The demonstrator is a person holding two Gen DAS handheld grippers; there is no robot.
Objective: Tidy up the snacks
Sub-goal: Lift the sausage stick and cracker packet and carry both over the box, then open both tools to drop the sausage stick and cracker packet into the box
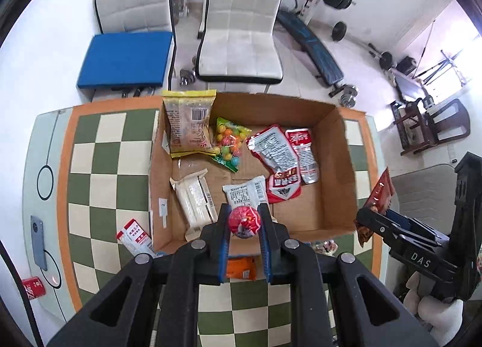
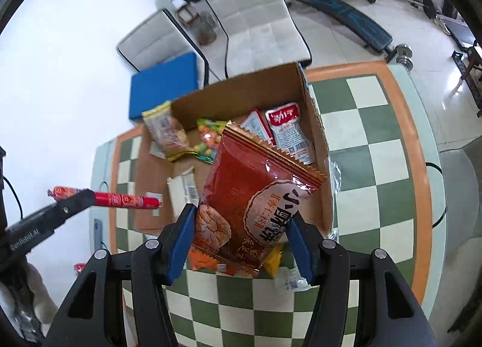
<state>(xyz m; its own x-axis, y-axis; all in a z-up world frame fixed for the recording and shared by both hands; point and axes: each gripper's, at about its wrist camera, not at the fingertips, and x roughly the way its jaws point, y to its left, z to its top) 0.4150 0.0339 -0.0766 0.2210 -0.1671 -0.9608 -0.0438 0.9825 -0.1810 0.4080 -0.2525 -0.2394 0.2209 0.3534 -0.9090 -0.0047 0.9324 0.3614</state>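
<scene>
My left gripper (image 1: 243, 222) is shut on a red sausage stick (image 1: 243, 222), seen end-on, above the near edge of an open cardboard box (image 1: 337, 148). From the right wrist view the sausage (image 2: 120, 198) sticks out sideways from the left gripper (image 2: 87, 196). My right gripper (image 2: 241, 226) is shut on a red-brown snack bag (image 2: 256, 190), held above the box's (image 2: 241, 90) near right corner. In the left wrist view the right gripper (image 1: 376, 223) and its bag (image 1: 380, 193) are at the box's right side. The box holds several snack packets (image 1: 280, 157).
The box sits on a green-and-cream checkered table (image 1: 102, 172). Loose snacks lie near its front edge: a red-white packet (image 1: 135, 238), an orange packet (image 1: 241, 267). A phone (image 1: 39, 241) and a red can (image 1: 33, 286) lie at the left. Chairs (image 1: 241, 30) stand behind.
</scene>
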